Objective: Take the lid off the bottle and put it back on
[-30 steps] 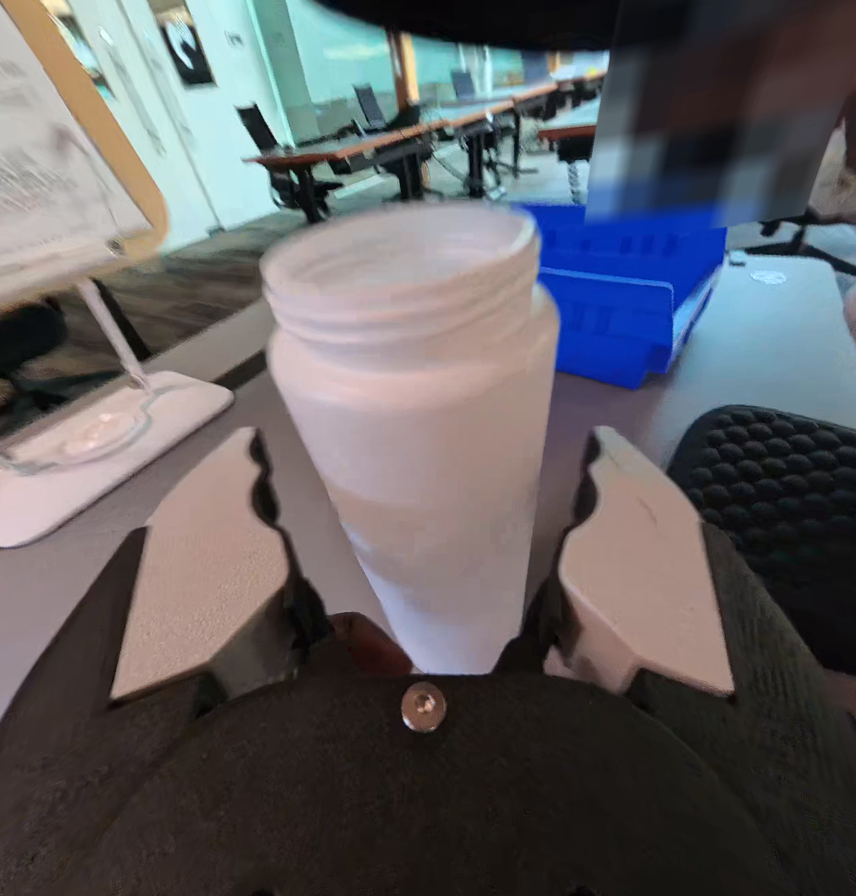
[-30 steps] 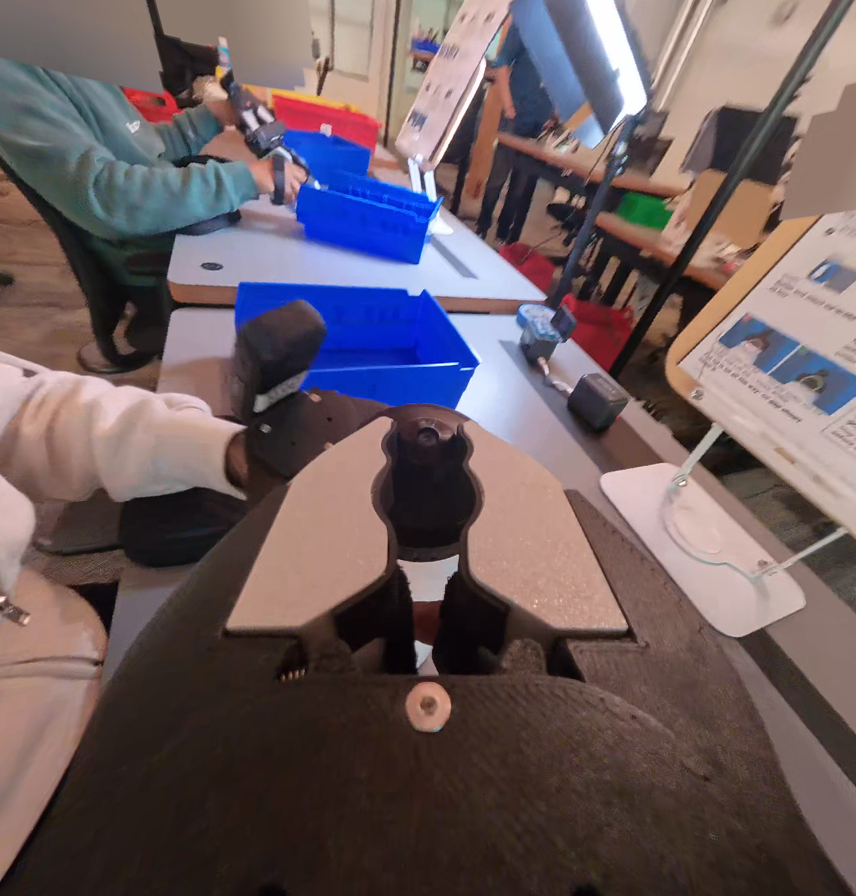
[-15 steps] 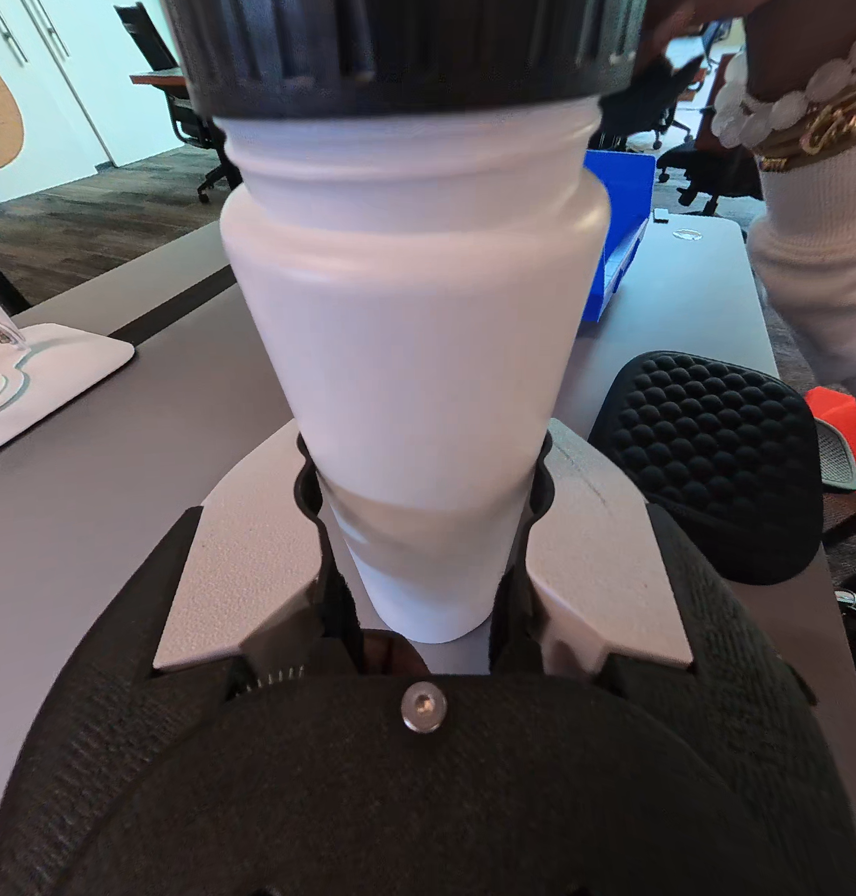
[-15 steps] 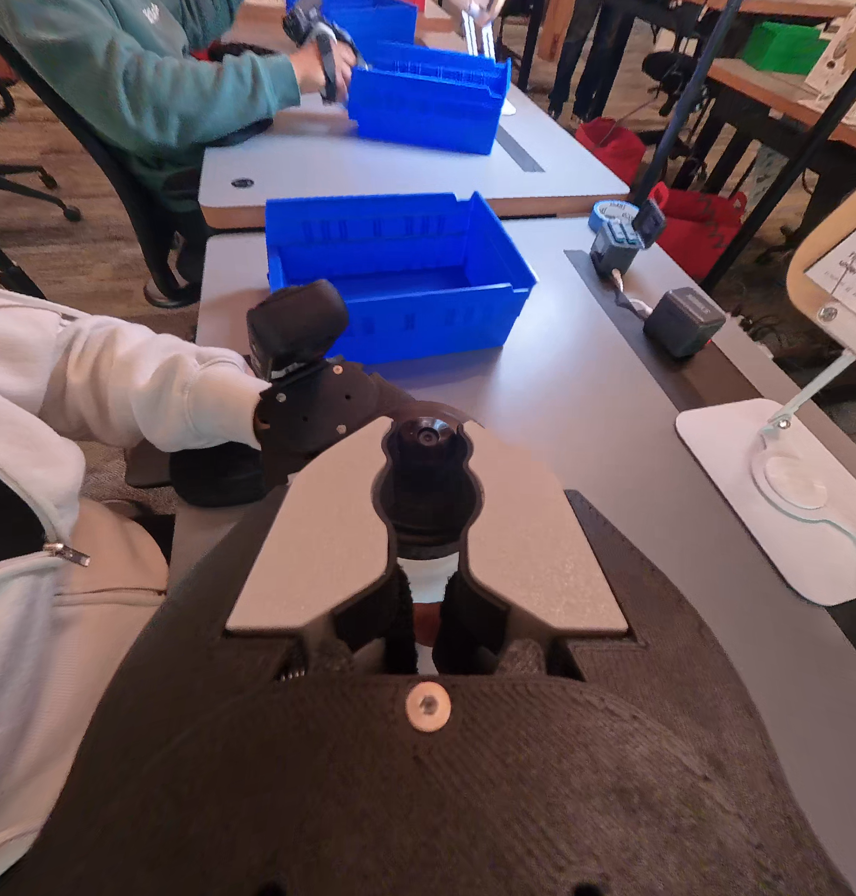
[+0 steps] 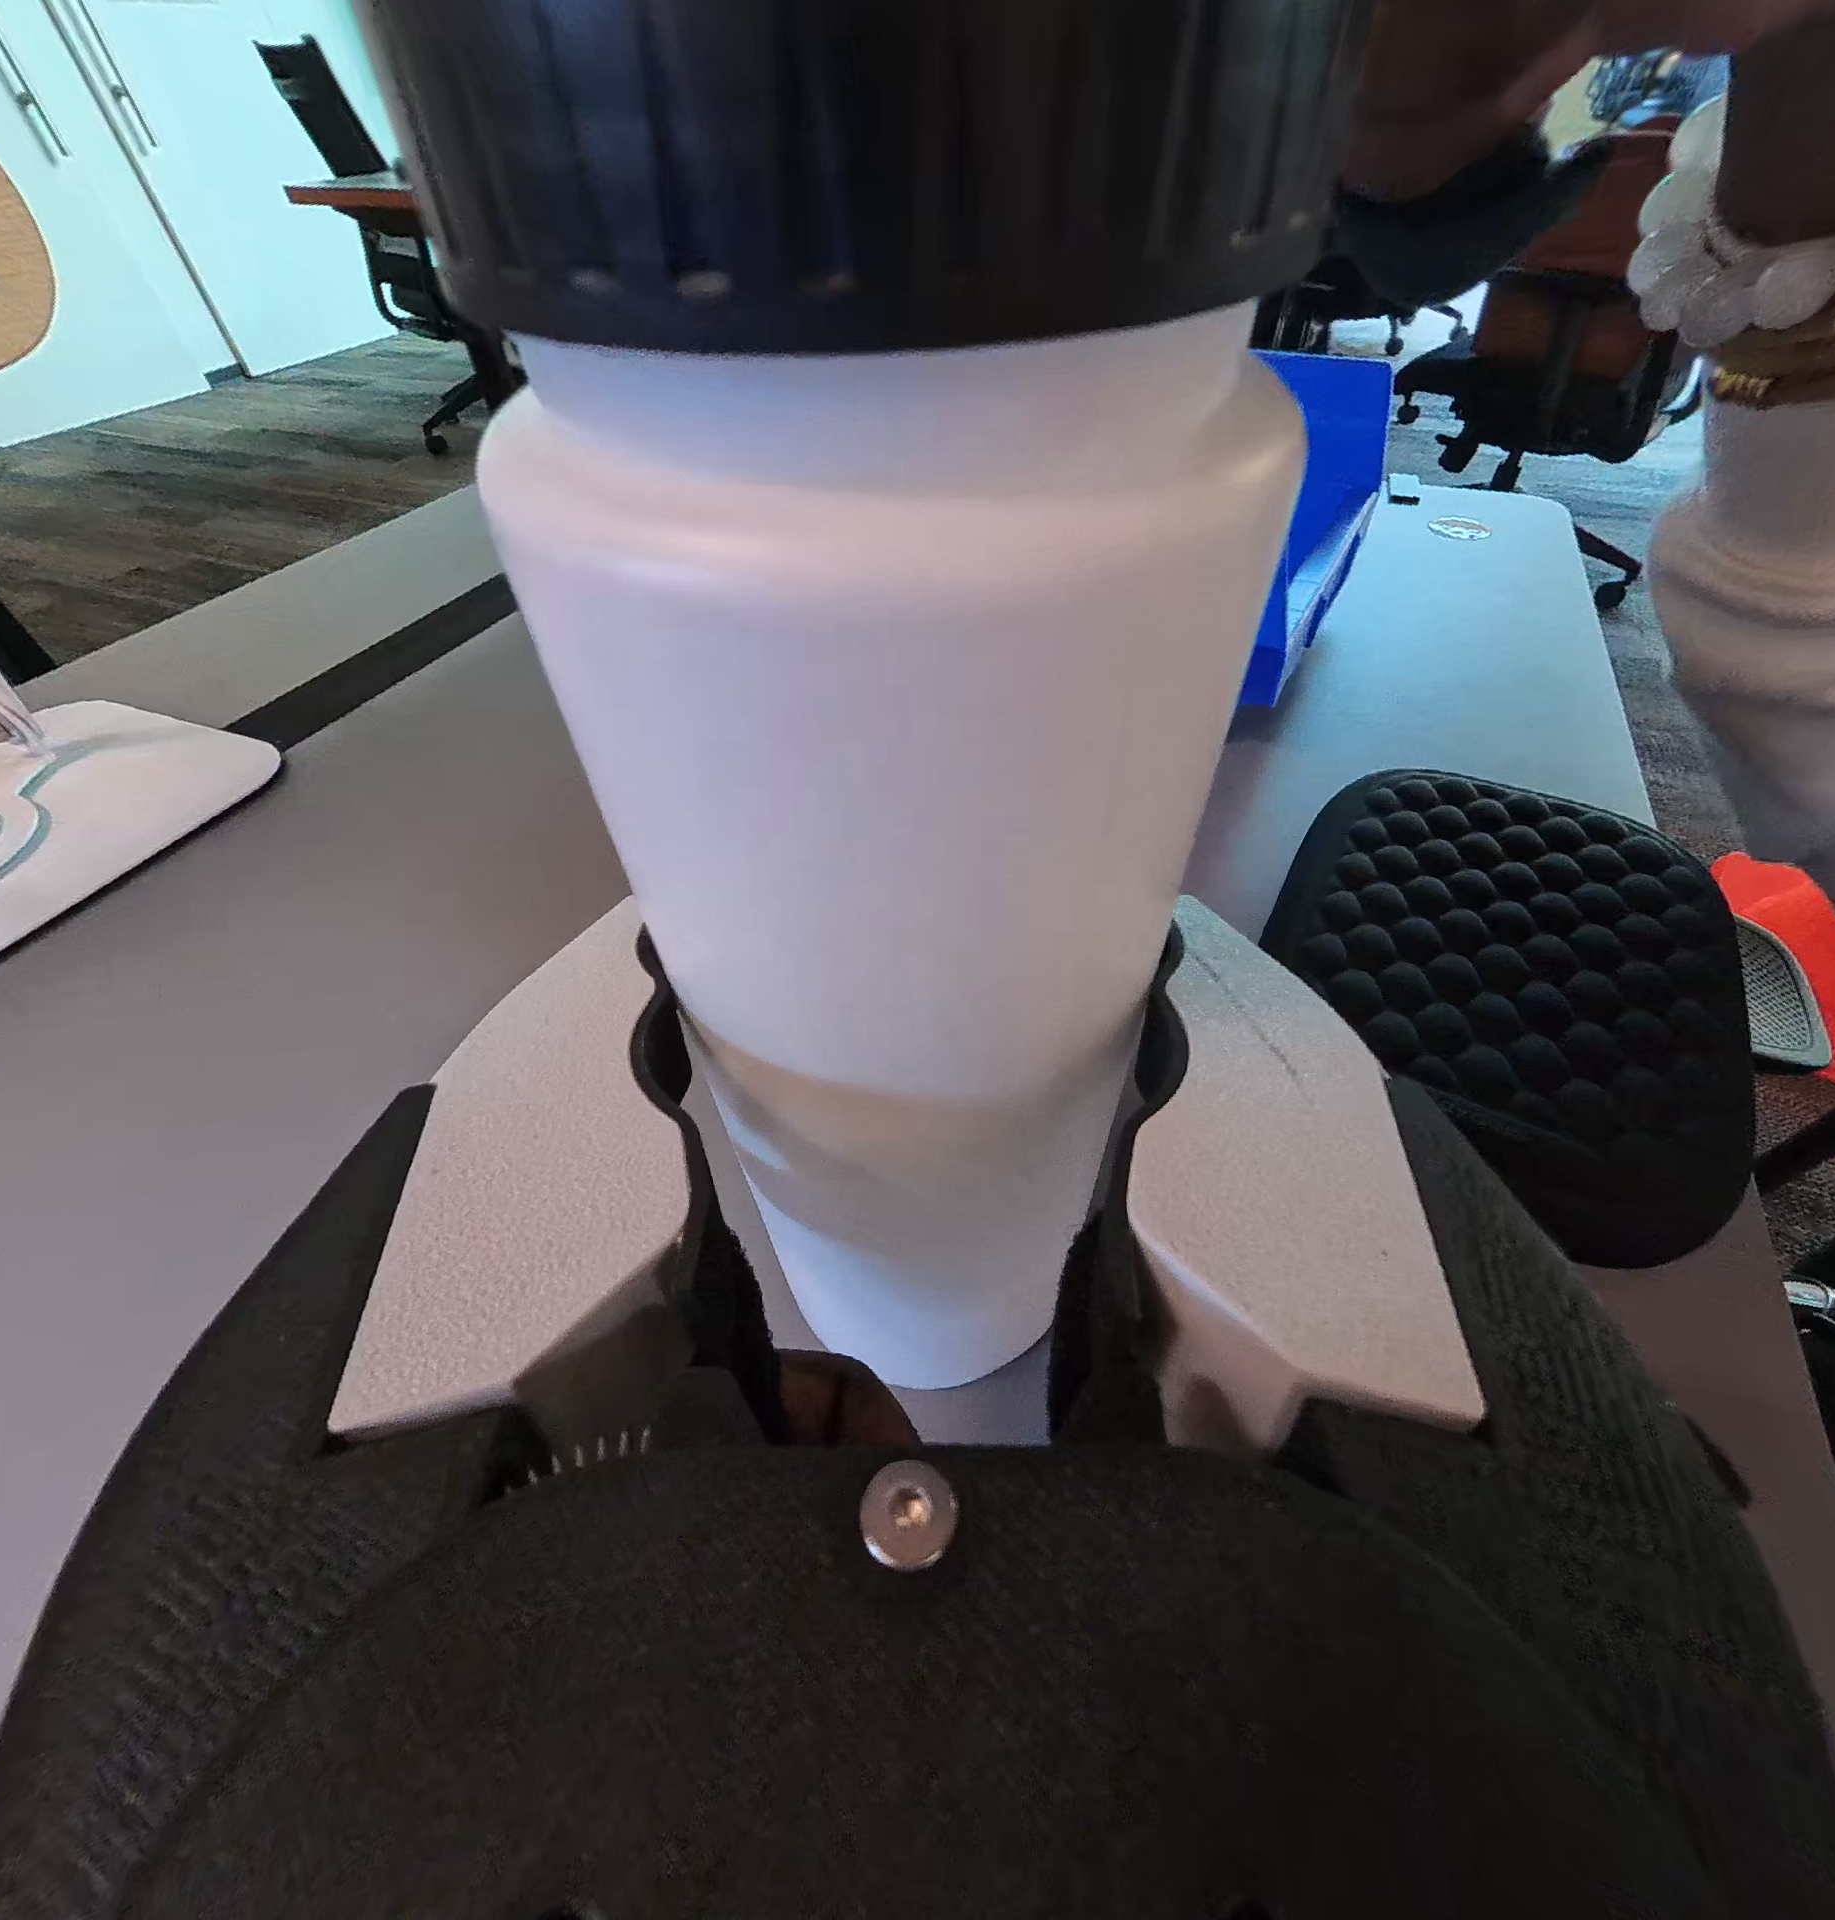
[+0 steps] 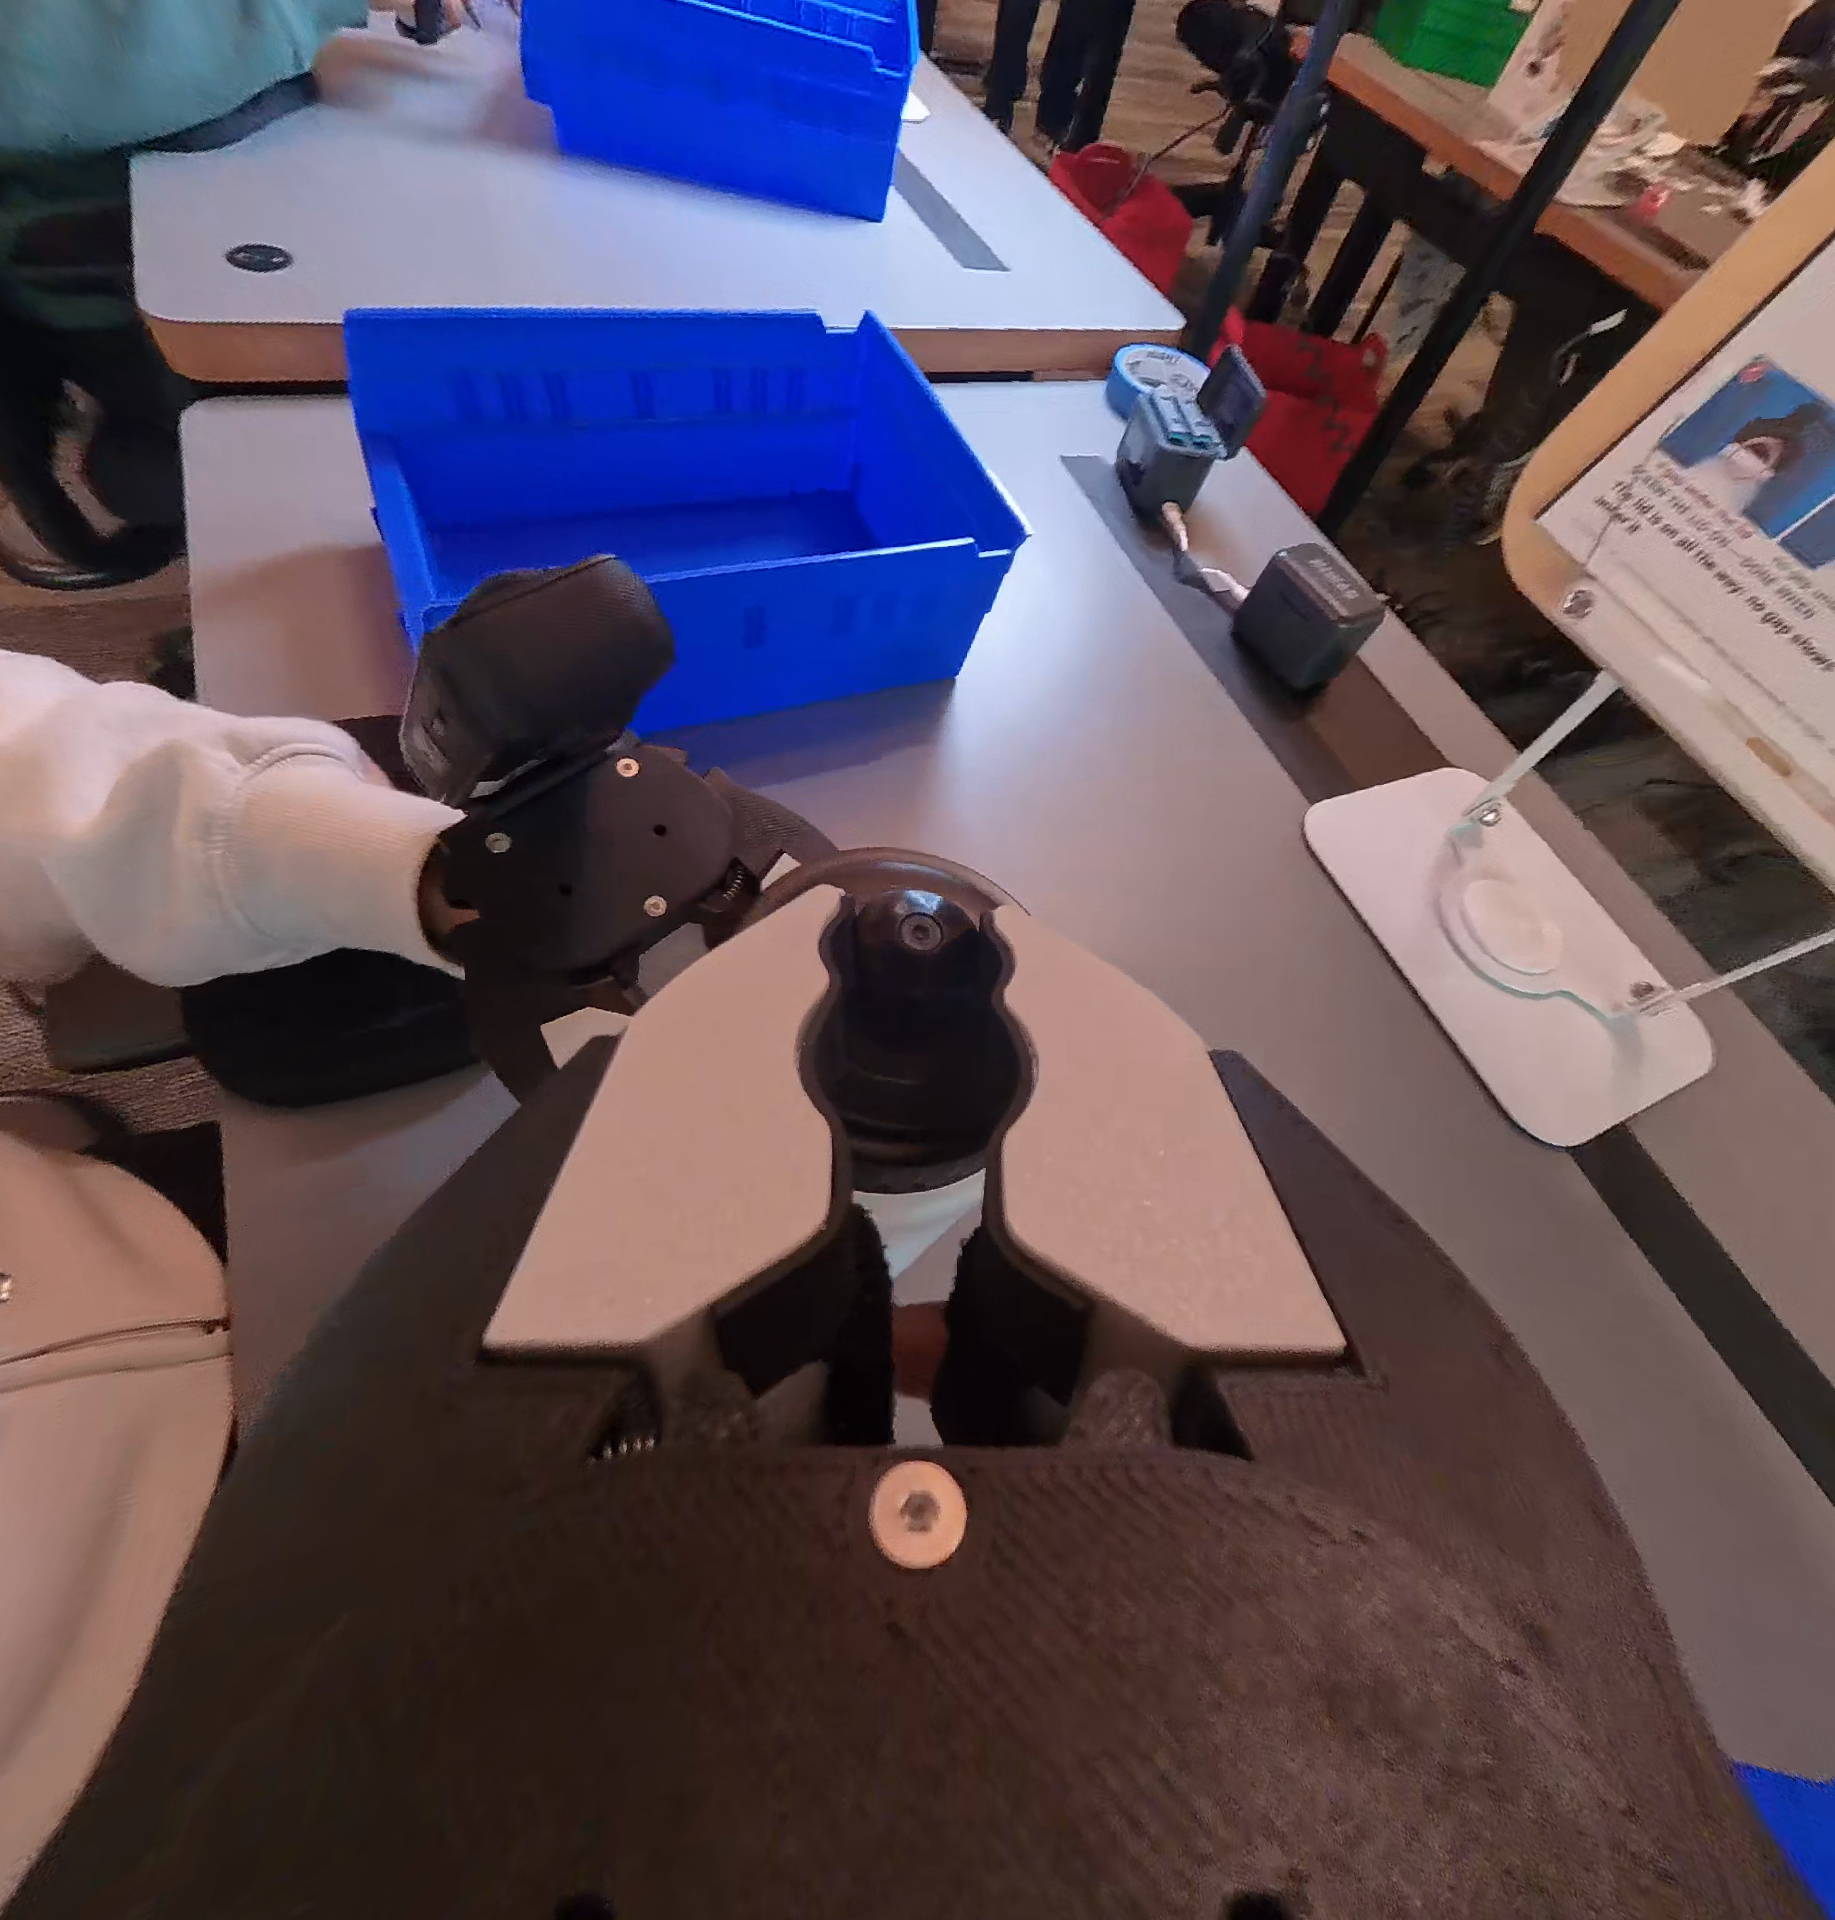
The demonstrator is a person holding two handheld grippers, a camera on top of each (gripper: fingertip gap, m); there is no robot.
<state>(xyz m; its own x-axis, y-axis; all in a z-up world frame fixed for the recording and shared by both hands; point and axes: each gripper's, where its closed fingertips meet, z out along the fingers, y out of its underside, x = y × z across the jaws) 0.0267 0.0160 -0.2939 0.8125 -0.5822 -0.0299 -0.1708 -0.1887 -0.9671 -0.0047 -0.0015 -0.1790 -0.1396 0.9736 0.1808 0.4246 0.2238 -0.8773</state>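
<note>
Right gripper [image 6: 915,1023]: fingers closed around black lid [image 6: 915,997], held from above; sliver of white bottle [image 6: 928,1210] visible beneath. Left gripper [image 6: 591,862]: just beside, at left, gripped by white-sleeved hand; finger state not visible. Grey worktop [image 6: 1100,790]: carries blue bin [image 6: 684,520] behind, dark charger block [image 6: 1306,615], white stand base [image 6: 1505,956] at right

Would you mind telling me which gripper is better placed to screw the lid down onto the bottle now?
The right gripper: it is shut on the black lid, which sits over the neck of the white bottle. The left gripper is shut on the bottle's lower body, so it suits bracing rather than turning.
</note>
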